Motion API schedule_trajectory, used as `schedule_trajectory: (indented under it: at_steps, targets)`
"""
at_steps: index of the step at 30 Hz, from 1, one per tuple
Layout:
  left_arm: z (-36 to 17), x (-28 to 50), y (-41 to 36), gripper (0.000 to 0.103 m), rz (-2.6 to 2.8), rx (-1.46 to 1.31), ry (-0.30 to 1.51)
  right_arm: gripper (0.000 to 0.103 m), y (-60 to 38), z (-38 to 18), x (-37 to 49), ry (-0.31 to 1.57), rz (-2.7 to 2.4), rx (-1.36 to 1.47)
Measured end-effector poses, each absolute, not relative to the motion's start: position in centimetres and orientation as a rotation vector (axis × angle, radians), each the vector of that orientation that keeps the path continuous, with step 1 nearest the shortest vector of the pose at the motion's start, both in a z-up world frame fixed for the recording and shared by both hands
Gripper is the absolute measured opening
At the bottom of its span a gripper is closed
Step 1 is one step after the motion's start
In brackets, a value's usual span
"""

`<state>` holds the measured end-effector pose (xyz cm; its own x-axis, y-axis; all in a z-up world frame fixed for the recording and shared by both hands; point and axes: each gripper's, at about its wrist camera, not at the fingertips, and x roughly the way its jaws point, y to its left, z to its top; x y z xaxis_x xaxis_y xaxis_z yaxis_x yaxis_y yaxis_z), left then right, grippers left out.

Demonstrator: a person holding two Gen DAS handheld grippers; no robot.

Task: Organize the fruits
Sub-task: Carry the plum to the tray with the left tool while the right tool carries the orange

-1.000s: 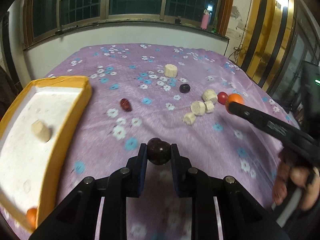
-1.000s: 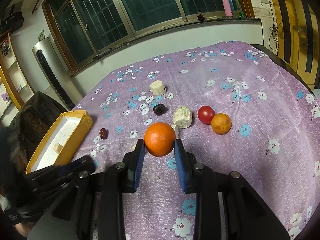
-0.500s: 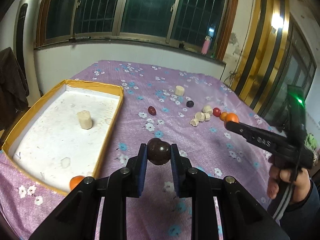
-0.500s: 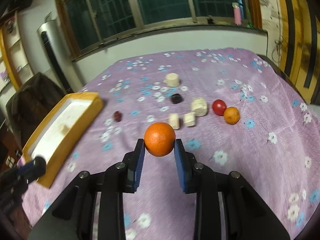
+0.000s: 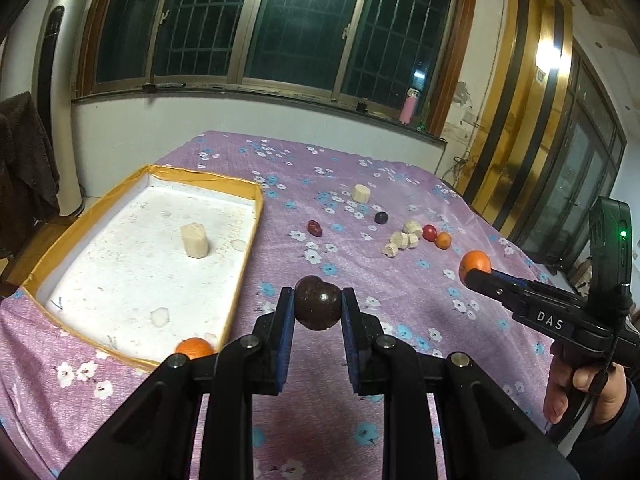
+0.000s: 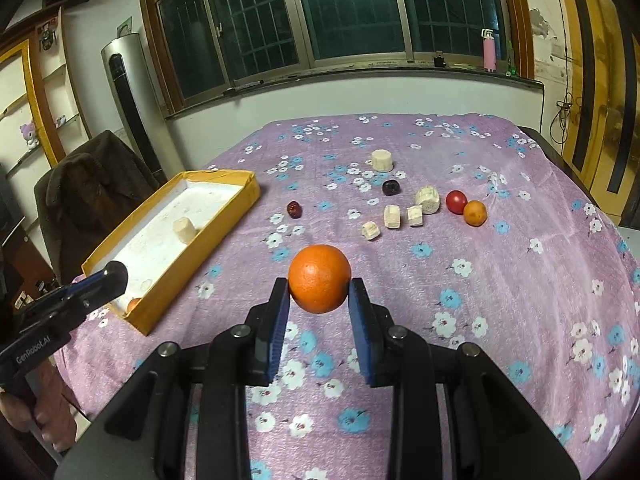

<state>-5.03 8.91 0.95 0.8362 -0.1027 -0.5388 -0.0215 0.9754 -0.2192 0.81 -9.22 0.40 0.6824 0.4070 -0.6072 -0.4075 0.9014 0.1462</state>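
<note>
My left gripper (image 5: 318, 310) is shut on a dark purple round fruit (image 5: 318, 307), held above the purple cloth just right of the yellow-rimmed white tray (image 5: 244, 240). My right gripper (image 6: 319, 298) is shut on an orange (image 6: 319, 278) and holds it above the cloth's middle; it also shows in the left wrist view (image 5: 475, 263). The tray (image 6: 200, 256) holds a pale banana chunk (image 5: 194, 240) and a small orange fruit (image 5: 194, 348) at its near corner. On the cloth lie a red date (image 6: 294, 209), a dark plum (image 6: 391, 187), a red tomato (image 6: 456, 201) and a small orange (image 6: 475, 212).
Several pale banana chunks (image 6: 392, 216) lie in the cloth's middle, one more (image 6: 382, 160) further back. A chair with a dark coat (image 6: 88, 188) stands left of the table. A wall with windows is behind; the table edge drops off at the right.
Both grippers have lifted and pulled back from the table with their fruits still held. The tray now shows more fully in the left wrist view.
</note>
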Motion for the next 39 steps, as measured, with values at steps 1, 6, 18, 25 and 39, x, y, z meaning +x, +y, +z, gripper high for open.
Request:
schedule_trajectory:
  at_steps: [1,6,18,25,39]
  targets:
    - [1.0,-5.2,9.1,0.022,-0.039,-0.222,0.576,0.032,-9.1,0.4,0.7,0.68,0.458,-0.001]
    - [1.0,-5.4,10.0,0.022,-0.015,-0.232,0.569,0.032,-8.6,0.4,0.5,0.676,0.469,0.002]
    - [0.5,-5.1,13.3,0.022,0.137,-0.231,0.603,0.032,-6.8,0.2,-0.3,0.674,0.54,-0.001]
    - [-0.3,-4.3,15.3,0.022,0.276,-0.22,0.662,0.032,-5.1,0.4,-0.2,0.673,0.589,-0.019]
    - [-1.0,-3.7,19.2,0.022,0.349,-0.252,0.691,0.032,-0.6,0.8,0.5,0.688,0.644,-0.068]
